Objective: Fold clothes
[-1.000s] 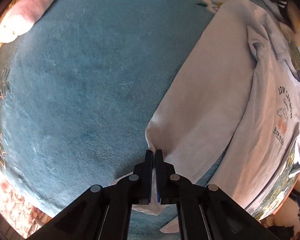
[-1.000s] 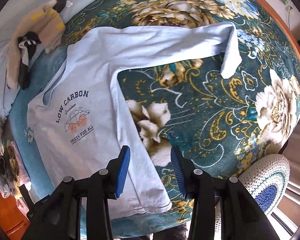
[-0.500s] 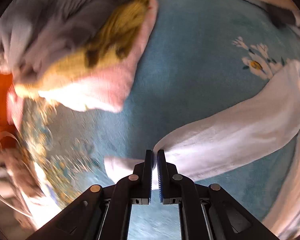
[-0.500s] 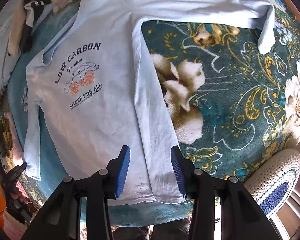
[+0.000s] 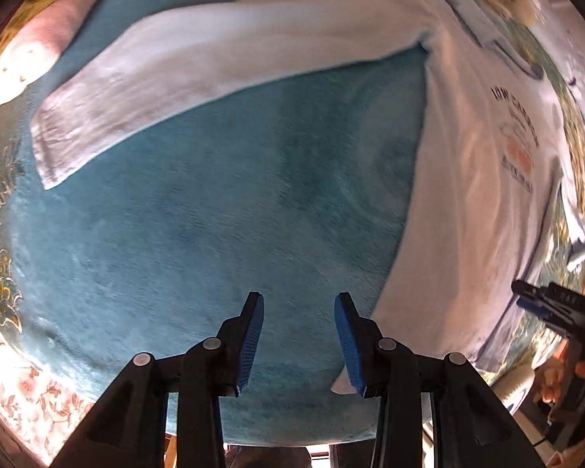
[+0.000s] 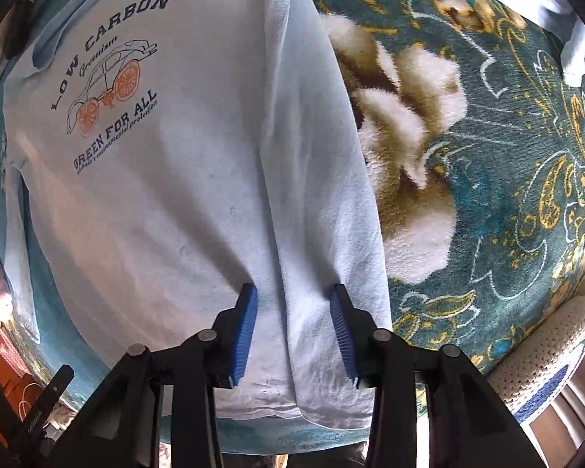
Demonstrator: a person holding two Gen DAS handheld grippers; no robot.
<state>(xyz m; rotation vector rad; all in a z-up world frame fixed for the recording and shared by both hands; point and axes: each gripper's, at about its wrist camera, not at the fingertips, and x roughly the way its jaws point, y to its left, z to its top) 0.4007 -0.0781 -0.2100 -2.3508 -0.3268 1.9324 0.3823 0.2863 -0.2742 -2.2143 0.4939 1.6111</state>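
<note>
Your left gripper [image 5: 298,312] is spread wide and empty above the blue blanket [image 5: 214,214], just beside the shirt [image 5: 468,214] hem. Your right gripper [image 6: 294,304] is spread over the shirt's [image 6: 175,195] lower hem fold, gripping nothing. A pink garment [image 5: 39,43] lies beyond the outstretched sleeve [image 5: 199,66].

Sunlit floral teal blanket [image 6: 507,179], woven stool [image 6: 542,355]

Bare blue blanket [image 5: 214,214] lies open between the spread sleeve [image 5: 214,58] and shirt body [image 5: 468,214].
</note>
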